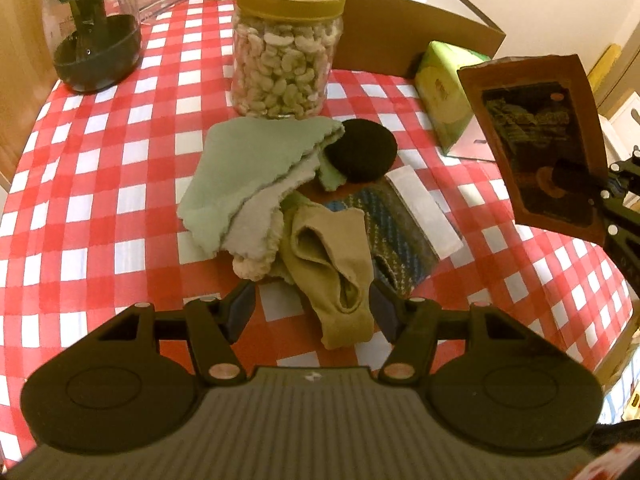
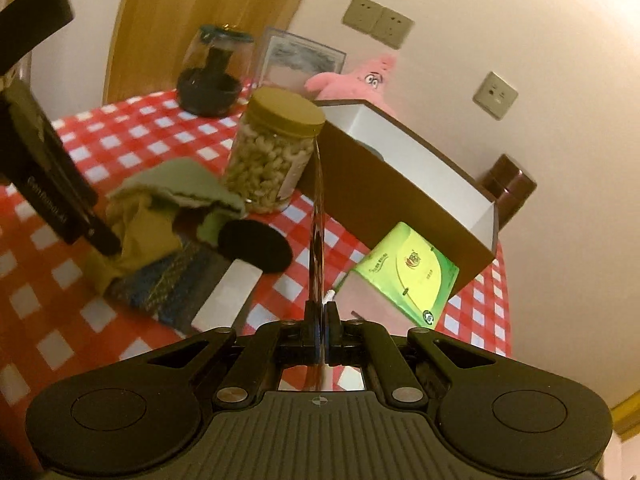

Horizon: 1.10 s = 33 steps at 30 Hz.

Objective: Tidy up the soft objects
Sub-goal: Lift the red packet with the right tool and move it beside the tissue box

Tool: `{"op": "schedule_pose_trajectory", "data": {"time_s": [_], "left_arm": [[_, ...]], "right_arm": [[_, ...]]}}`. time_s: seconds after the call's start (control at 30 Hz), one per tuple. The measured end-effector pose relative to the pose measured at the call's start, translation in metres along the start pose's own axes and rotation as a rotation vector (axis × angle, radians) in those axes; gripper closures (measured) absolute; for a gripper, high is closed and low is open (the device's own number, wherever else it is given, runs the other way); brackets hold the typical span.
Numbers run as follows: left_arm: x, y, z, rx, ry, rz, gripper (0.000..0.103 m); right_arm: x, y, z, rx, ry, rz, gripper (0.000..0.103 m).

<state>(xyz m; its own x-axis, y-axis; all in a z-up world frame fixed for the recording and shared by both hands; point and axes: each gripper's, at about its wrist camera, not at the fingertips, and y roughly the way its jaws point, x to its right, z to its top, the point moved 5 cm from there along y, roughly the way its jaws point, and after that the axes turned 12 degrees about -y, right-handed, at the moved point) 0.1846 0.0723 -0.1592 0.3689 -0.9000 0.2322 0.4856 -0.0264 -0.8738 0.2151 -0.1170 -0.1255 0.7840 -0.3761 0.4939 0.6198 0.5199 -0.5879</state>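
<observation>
A heap of soft things lies mid-table: a green cloth (image 1: 248, 160), a grey-white towel (image 1: 260, 224), an olive sock (image 1: 336, 272), a black round pad (image 1: 360, 150) and a packaged woven cloth (image 1: 384, 224). My left gripper (image 1: 312, 308) is open, its jaws either side of the sock's near end. My right gripper (image 2: 320, 312) is shut on a flat brown packet (image 1: 536, 148), held in the air edge-on (image 2: 318, 216) right of the heap. The heap also shows in the right wrist view (image 2: 168, 200).
A jar of cashews (image 1: 284, 48) stands behind the heap. An open brown box (image 2: 400, 184) sits behind on the right, a green tissue pack (image 2: 404, 272) against it. A glass jar with a dark base (image 1: 92, 32) and a pink plush (image 2: 360, 80) are at the back.
</observation>
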Motion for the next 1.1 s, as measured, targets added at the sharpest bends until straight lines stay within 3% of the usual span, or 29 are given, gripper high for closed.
{"op": "schedule_pose_trajectory", "data": {"time_s": [0.2,0.37,0.4,0.5,0.77,0.83,0.93,1.1], "left_arm": [[0.003,0.005,-0.002,-0.014,0.005,0.007,0.043],[0.004,0.008,-0.001,-0.018,0.005,0.012,0.043],[0.004,0.009,-0.001,-0.019,0.004,0.012,0.043],[0.003,0.010,-0.002,-0.025,0.005,0.016,0.043],[0.014,0.000,-0.005,-0.020,0.038,-0.029,0.043],[0.015,0.002,-0.006,-0.020,0.040,-0.023,0.043],[0.014,0.008,-0.006,-0.033,0.024,-0.009,0.043],[0.016,0.012,-0.005,-0.032,0.031,-0.006,0.043]], "right_arm": [[-0.012,0.012,-0.008,-0.020,-0.073,0.003,0.101],[-0.022,0.023,-0.020,-0.077,-0.049,0.135,0.098],[-0.020,0.024,-0.023,-0.084,-0.005,0.168,0.090],[-0.015,0.025,-0.034,-0.097,0.106,0.237,0.051],[0.006,0.014,-0.060,-0.119,0.348,0.326,0.048],[0.009,0.011,-0.064,-0.123,0.348,0.291,0.048],[0.003,0.010,-0.063,-0.107,0.237,0.198,0.048],[-0.010,0.012,-0.046,-0.004,0.097,0.102,0.048]]}}
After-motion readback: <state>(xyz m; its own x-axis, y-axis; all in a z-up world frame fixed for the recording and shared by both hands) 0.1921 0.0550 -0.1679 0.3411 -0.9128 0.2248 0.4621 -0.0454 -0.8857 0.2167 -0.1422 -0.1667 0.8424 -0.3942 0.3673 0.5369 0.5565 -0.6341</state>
